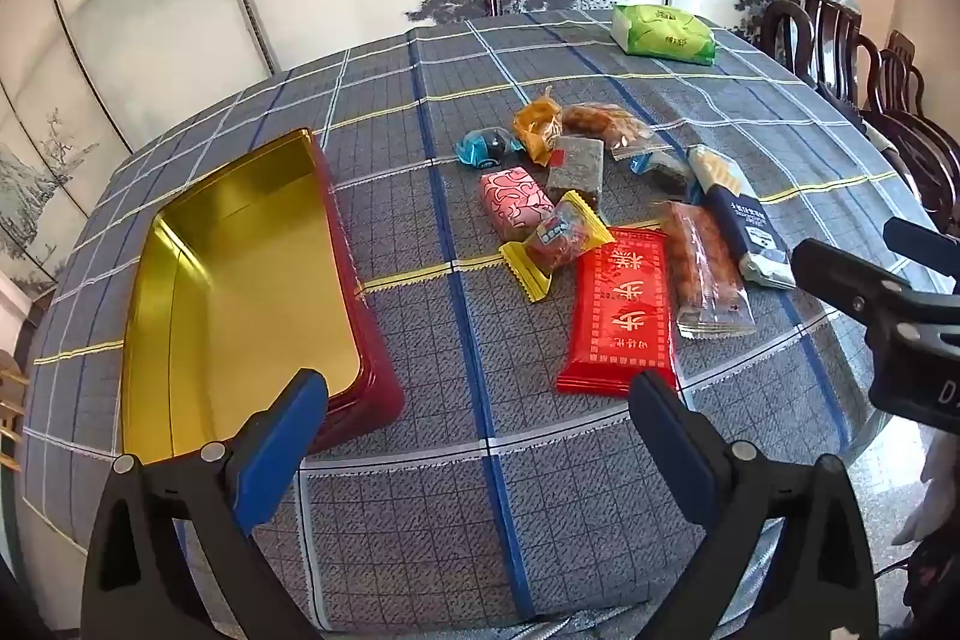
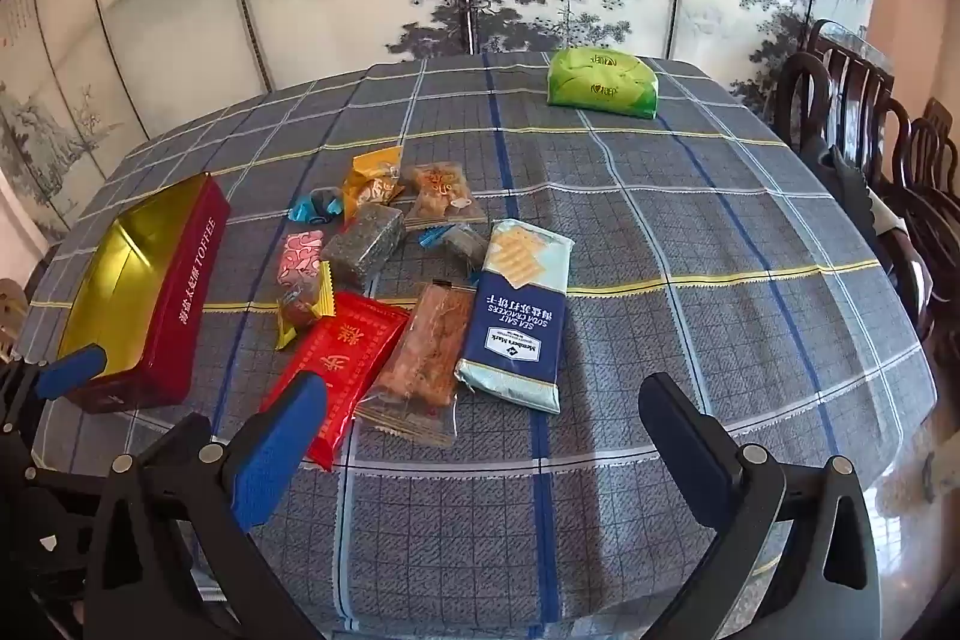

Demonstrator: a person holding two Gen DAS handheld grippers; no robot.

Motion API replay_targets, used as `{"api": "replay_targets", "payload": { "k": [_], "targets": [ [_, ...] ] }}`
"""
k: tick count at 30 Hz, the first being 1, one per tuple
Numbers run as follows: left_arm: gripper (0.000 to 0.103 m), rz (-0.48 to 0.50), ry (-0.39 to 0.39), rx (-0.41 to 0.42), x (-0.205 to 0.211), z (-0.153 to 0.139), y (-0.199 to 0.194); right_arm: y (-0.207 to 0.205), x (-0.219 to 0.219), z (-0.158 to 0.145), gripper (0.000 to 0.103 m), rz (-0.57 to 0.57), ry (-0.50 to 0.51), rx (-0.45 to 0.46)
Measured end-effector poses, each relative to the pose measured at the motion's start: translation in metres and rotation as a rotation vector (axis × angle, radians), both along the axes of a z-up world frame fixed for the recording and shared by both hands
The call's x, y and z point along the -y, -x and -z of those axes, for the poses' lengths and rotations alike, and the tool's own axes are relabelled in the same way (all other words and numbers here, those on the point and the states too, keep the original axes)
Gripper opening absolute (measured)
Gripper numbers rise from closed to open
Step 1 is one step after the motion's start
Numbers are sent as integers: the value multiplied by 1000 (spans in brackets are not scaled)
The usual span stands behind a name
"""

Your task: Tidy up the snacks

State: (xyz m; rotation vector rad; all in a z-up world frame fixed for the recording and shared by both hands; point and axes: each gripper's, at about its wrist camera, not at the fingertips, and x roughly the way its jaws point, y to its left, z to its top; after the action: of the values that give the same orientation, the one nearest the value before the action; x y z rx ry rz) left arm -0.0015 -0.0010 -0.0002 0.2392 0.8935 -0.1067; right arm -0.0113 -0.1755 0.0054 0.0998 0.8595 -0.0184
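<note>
Left wrist view shows my left gripper [image 1: 480, 400] with its jaws wide apart and nothing between them, hovering over bare cloth between the tin [image 1: 252, 280] and the snacks. That red tin, gold inside, sits at the left of the tabletop [image 1: 600, 520] with nothing in it, so I judge the sorting has not begun. The red packet [image 1: 624, 310] lies nearest, with the orange-filled clear bar [image 1: 708, 268] and the blue cracker pack [image 1: 741, 214] beside it, and smaller sweets are clustered behind. From the right wrist, my right gripper [image 2: 483, 430] is equally spread and empty, just short of the cracker pack [image 2: 522, 316]. Every snack remains loose outside the tin; a green pack [image 2: 603, 84] rests well apart at the far edge.
</note>
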Motion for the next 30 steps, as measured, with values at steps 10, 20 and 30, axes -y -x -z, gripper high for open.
{"api": "replay_targets", "payload": {
  "k": [10,20,30],
  "targets": [
    [93,2,72,-88,-9,10,-3,3,-7,3,103,-14,44,-2],
    [92,-18,65,-82,-13,12,-5,-5,-4,10,103,-21,38,-34],
    [92,-13,81,-89,-13,12,-8,-9,-4,13,103,-28,27,-40]
  ]
}}
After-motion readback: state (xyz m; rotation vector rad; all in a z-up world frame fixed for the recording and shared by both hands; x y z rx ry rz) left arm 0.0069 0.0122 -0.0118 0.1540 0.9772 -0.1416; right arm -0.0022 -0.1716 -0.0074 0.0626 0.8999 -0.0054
